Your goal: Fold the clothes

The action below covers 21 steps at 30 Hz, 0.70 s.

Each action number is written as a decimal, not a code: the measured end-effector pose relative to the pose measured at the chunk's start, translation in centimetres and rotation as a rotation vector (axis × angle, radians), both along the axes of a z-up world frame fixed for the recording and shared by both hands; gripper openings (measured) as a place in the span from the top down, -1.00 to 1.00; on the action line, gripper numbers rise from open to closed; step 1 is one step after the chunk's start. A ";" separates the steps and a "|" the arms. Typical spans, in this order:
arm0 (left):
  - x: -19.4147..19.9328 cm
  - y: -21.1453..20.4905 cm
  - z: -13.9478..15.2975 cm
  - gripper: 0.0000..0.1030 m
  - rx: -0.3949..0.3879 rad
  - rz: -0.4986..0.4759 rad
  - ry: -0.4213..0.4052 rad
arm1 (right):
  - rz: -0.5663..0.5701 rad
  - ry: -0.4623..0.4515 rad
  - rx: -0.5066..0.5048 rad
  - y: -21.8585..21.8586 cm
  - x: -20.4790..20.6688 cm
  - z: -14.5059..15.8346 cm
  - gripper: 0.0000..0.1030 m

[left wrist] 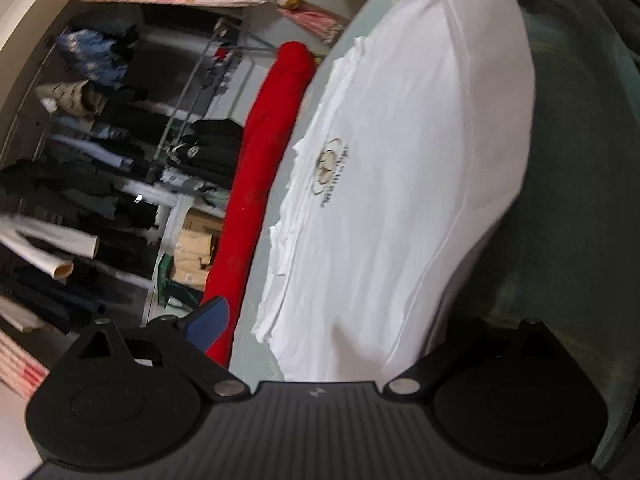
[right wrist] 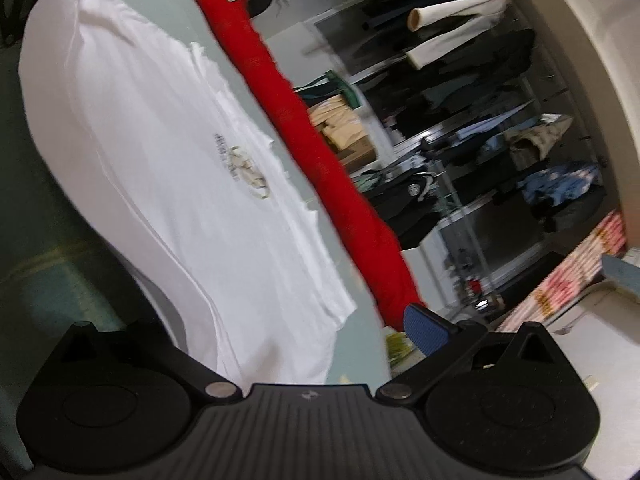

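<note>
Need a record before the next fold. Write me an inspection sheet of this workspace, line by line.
Surface: pale green table top, bare between the shirts and the red roll.
Job's things: white shirt draped over a stack of folded white shirts; a printed logo faces up.
Clutter: long red fabric roll along the far edge of the table.
Grippers: left gripper and right gripper each show one blue pad; the other finger is hidden by white cloth, so the jaws' state cannot be told.
Cables: nothing seen.
Surroundings: racks of hanging dark clothes, cardboard boxes, rolls of pale material.
</note>
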State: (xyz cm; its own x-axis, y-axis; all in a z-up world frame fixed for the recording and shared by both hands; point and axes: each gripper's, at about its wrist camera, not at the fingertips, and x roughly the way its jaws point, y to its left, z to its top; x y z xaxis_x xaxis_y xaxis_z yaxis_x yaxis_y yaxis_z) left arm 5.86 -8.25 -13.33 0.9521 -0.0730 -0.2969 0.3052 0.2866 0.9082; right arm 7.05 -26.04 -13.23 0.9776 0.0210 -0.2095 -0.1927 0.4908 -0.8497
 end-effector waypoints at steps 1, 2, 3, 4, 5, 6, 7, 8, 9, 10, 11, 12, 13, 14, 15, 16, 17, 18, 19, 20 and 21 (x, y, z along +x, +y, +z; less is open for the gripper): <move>0.1 0.0 0.2 -0.86 -0.010 0.012 -0.006 | -0.006 -0.011 0.004 0.1 0.1 0.0 -1.00; 0.1 0.1 0.3 -0.86 -0.018 0.024 -0.015 | -0.013 -0.023 0.009 0.1 0.2 0.1 -1.00; 0.3 0.1 0.5 -0.86 -0.025 0.040 -0.025 | -0.021 -0.033 0.010 0.2 0.4 0.1 -1.00; 0.5 0.1 0.7 -0.86 -0.031 0.056 -0.034 | -0.029 -0.043 0.012 0.2 0.5 0.1 -1.00; 0.8 0.1 1.0 -0.86 -0.039 0.072 -0.044 | -0.036 -0.049 0.017 0.2 0.7 0.2 -1.00; 1.0 0.1 1.3 -0.86 -0.051 0.084 -0.046 | -0.043 -0.056 0.023 0.2 0.9 0.3 -1.00; 1.3 0.1 1.5 -0.86 -0.063 0.095 -0.047 | -0.050 -0.063 0.028 0.2 1.1 0.3 -1.00; 1.5 0.1 1.8 -0.86 -0.075 0.107 -0.049 | -0.057 -0.069 0.033 0.2 1.3 0.4 -1.00; 1.8 0.2 1.9 -0.86 -0.077 0.116 -0.051 | -0.062 -0.076 0.036 0.2 1.5 0.5 -1.00; 2.0 0.2 2.1 -0.86 -0.075 0.122 -0.056 | -0.068 -0.082 0.040 0.1 1.8 0.6 -1.00; 2.2 0.3 2.2 -0.86 -0.078 0.128 -0.062 | -0.071 -0.090 0.040 0.1 2.0 0.7 -1.00; 2.4 0.3 2.3 -0.86 -0.080 0.134 -0.067 | -0.075 -0.098 0.040 0.2 2.2 0.8 -1.00; 2.6 0.3 2.5 -0.86 -0.087 0.141 -0.064 | -0.074 -0.106 0.040 0.2 2.5 0.9 -1.00; 2.9 0.3 2.7 -0.86 -0.096 0.149 -0.067 | -0.074 -0.113 0.040 0.2 2.7 1.0 -1.00; 3.3 0.3 2.9 -0.86 -0.106 0.157 -0.069 | -0.073 -0.120 0.036 0.2 3.0 1.1 -1.00; 3.5 0.3 3.0 -0.86 -0.112 0.165 -0.074 | -0.071 -0.126 0.032 0.3 3.4 1.2 -1.00; 3.7 0.3 3.1 -0.85 -0.116 0.170 -0.073 | -0.070 -0.132 0.028 0.3 3.7 1.3 -1.00; 4.1 0.3 3.3 -0.84 -0.116 0.172 -0.068 | -0.069 -0.138 0.024 0.4 4.0 1.4 -1.00; 4.4 0.3 3.5 -0.83 -0.117 0.174 -0.062 | -0.067 -0.144 0.020 0.4 4.3 1.5 -1.00; 4.7 0.4 3.6 -0.83 -0.113 0.170 -0.062 | -0.065 -0.142 0.016 0.4 4.8 1.6 -1.00; 5.1 0.4 3.7 -0.82 -0.105 0.166 -0.063 | -0.064 -0.140 0.014 0.4 5.2 1.7 -1.00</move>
